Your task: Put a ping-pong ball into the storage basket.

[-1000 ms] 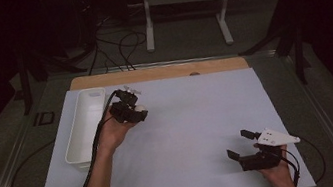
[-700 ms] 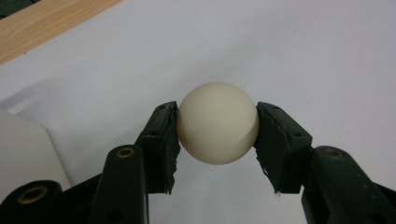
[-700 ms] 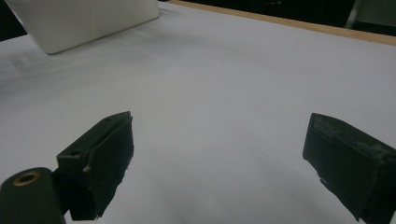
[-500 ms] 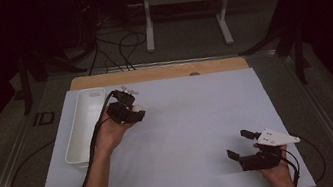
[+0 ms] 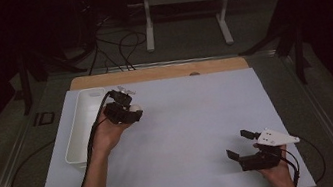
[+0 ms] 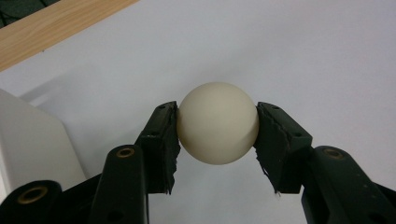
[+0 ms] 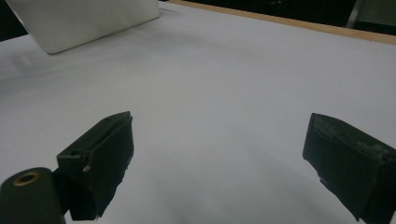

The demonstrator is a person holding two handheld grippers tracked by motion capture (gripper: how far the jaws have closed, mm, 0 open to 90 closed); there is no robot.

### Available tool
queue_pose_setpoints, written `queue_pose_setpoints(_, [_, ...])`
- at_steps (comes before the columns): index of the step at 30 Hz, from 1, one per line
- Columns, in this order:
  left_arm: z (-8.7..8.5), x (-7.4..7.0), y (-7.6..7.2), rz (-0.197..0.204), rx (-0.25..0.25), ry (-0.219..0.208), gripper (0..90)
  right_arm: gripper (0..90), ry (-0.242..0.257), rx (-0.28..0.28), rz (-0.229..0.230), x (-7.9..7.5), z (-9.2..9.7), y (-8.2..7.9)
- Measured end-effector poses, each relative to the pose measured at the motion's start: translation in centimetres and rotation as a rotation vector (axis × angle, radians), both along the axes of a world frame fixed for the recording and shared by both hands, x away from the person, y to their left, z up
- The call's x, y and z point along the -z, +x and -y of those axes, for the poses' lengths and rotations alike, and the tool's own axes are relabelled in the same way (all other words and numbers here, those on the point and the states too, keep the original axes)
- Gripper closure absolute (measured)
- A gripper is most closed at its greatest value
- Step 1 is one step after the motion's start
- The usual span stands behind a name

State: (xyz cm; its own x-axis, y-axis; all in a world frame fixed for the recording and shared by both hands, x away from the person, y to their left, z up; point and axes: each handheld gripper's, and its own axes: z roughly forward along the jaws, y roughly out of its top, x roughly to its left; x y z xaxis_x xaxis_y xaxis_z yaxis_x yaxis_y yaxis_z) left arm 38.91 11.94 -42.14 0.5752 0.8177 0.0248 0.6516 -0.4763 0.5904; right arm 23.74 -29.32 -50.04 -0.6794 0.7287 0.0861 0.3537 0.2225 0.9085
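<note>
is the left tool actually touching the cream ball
Touching. In the left gripper view, both black jaws of the left tool press against opposite sides of the smooth cream round ball, with no gap on either side.

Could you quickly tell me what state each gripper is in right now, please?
Left gripper: shut on a small cream-white smooth ball.
Right gripper: open, nothing between its fingers.
</note>
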Motion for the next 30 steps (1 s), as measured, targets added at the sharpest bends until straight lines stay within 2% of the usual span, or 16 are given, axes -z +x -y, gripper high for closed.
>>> queue_pose_setpoints(30, [-1.4,-0.6,-0.5,0.017,-0.026,-0.009,51.2,8.2,-0.001,0.001,0.001,0.0,0.0,0.0])
